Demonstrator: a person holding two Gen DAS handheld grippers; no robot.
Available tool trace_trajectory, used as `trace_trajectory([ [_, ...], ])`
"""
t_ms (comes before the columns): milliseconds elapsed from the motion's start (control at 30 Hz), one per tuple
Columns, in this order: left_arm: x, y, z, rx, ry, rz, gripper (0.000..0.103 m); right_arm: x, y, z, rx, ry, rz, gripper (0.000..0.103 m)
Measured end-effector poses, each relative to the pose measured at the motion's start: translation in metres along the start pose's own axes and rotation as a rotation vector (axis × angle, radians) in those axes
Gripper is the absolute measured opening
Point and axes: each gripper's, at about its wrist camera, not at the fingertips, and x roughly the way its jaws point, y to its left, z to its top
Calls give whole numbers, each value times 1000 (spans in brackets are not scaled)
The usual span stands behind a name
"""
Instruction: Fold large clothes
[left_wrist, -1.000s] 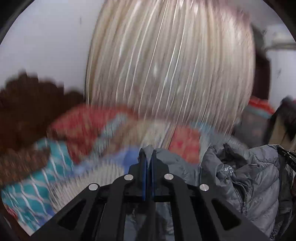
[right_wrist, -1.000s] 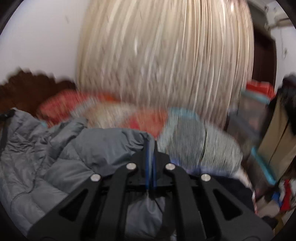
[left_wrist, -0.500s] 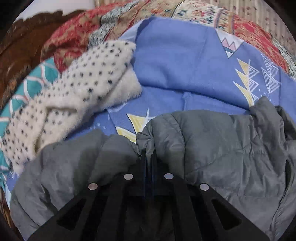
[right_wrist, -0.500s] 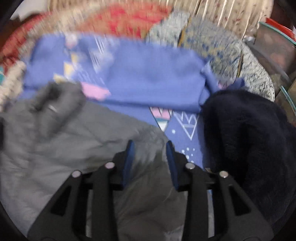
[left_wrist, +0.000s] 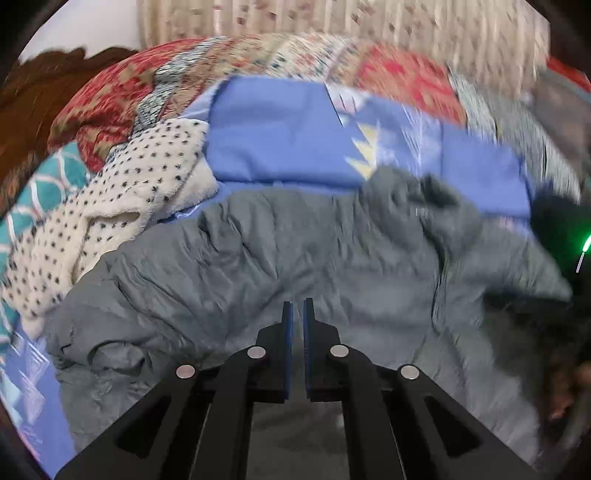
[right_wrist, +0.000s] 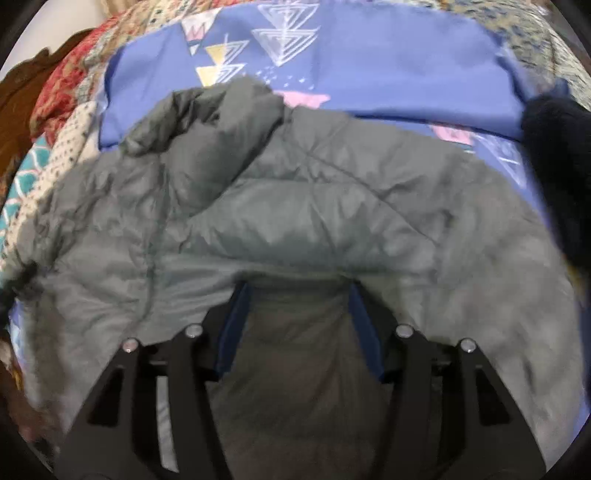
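Note:
A grey puffer jacket (left_wrist: 295, 251) lies spread and rumpled on a blue patterned bedsheet (left_wrist: 280, 144). It also fills the right wrist view (right_wrist: 295, 206), its collar end bunched toward the far left. My left gripper (left_wrist: 297, 306) hovers over the jacket's near edge, its jaws a narrow gap apart with nothing between them. My right gripper (right_wrist: 295, 291) is wide open over the jacket, and grey fabric lies between and under the fingers, not pinched.
A cream black-dotted fleece (left_wrist: 122, 206) lies left of the jacket, with teal patterned cloth (left_wrist: 44, 184) beyond it. Red patterned pillows (left_wrist: 122, 99) and a curtain (left_wrist: 332, 22) stand behind. A dark furry garment (right_wrist: 557, 155) lies at the right.
Both grippers came down from holding the jacket up and laid it on the bed. The right jaws opened wide; the left jaws parted slightly and let go of the fabric.

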Motion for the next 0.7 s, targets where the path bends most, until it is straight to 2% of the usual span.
trace_trajectory([
  [67,-13,-1,-3,-3,-16,-31,29,-55,-11,-24,55,-105,112,53],
  [133,-33,-4,-7,15,-46,-64,29,-116,-38,-76,144,-186,225,58],
  [200,-51,-14,-16,51,-44,-121,29,-155,-66,-129,217,-226,266,59],
  [233,-57,-19,-22,67,-36,-145,29,-177,-86,-168,267,-240,224,59],
  [267,-62,-28,-31,94,-22,-170,29,-190,-99,-191,296,-248,176,59],
  [367,-70,-52,-58,180,16,-209,29,-235,-148,-277,386,-257,-125,59],
  [433,-74,-71,-81,244,45,-225,29,-253,-175,-323,438,-212,-258,64],
  [500,-77,-84,-101,281,69,-230,29,-258,-199,-360,539,-183,-284,64],
  [567,-77,-91,-116,291,94,-230,29,-258,-214,-387,652,-167,-231,64],
  [667,-66,-97,-136,282,141,-213,29,-242,-213,-402,717,-155,-130,64],
  [700,-56,-98,-142,274,176,-197,29,-236,-209,-398,707,-131,-125,57],
])
